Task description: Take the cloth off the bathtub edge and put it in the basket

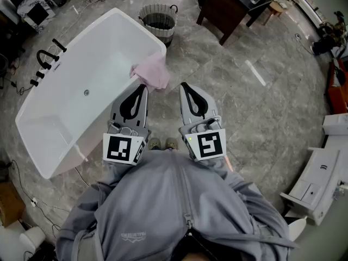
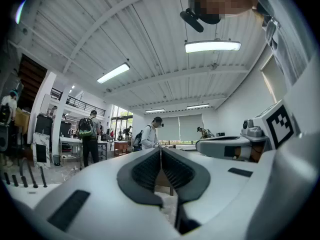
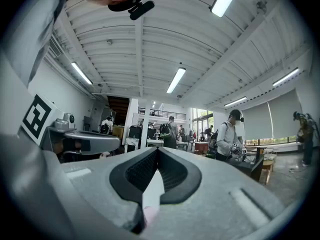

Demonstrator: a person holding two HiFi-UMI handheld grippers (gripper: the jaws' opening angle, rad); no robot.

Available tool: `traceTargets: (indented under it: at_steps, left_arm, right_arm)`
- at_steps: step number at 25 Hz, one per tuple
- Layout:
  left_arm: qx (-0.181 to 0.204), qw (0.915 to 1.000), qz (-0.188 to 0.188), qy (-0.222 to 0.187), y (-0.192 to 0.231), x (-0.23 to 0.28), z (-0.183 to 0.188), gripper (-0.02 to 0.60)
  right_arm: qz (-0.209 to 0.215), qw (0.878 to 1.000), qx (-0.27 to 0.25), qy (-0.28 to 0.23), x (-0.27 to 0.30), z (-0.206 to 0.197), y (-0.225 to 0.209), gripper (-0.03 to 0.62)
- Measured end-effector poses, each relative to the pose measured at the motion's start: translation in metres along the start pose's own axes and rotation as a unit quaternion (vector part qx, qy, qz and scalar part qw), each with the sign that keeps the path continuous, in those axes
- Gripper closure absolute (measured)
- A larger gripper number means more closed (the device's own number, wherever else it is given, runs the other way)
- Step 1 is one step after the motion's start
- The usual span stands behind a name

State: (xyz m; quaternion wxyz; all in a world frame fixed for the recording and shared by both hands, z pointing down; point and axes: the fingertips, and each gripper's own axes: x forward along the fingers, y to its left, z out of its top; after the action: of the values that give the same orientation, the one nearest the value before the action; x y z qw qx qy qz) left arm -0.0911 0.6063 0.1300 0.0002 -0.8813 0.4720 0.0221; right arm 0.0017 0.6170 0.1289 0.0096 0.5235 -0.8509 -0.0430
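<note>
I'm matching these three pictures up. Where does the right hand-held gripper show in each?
Head view: the right hand-held gripper is just right of centre, jaws shut, pointing up the picture.
Left gripper view: at the right side, seen from the side, tips toward the middle.
Right gripper view: low centre, its own shut jaws.
Shared landmark: the left hand-held gripper, beside it in all three.

Basket point(image 1: 161, 32) interior too dark to read; desk point(image 1: 234, 7) cut by top edge.
</note>
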Motion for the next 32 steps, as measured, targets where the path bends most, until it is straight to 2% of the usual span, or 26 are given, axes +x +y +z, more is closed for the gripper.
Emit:
traceTargets:
  at_steps: [9,14,25,32]
  left_arm:
    - [0.005,1.0000,-0.005,-0.005,0.009,0.009,0.002,0.569]
    - [0.007,0.9998,-0.012,-0.011,0.017,0.006,0.004,0.569]
    - [-0.003,0.9994,-0.032,-0.014,0.048,0.003,-0.003,0.569]
    - [-0.015,0.9995,-0.027,-0.005,0.064,0.010,-0.017,0.569]
  right_arm:
    - [-0.008,1.000,-0.002,-0.005,0.012,0.002,-0.002,0.591]
    - [-0.008,1.000,0.015,-0.018,0.018,0.007,0.004,0.591]
    - [-0.050,0.999,0.011,-0.015,0.031,-0.001,0.003,0.591]
    - [-0.062,0.998,0.020,-0.006,0.040,-0.011,-0.006,0.591]
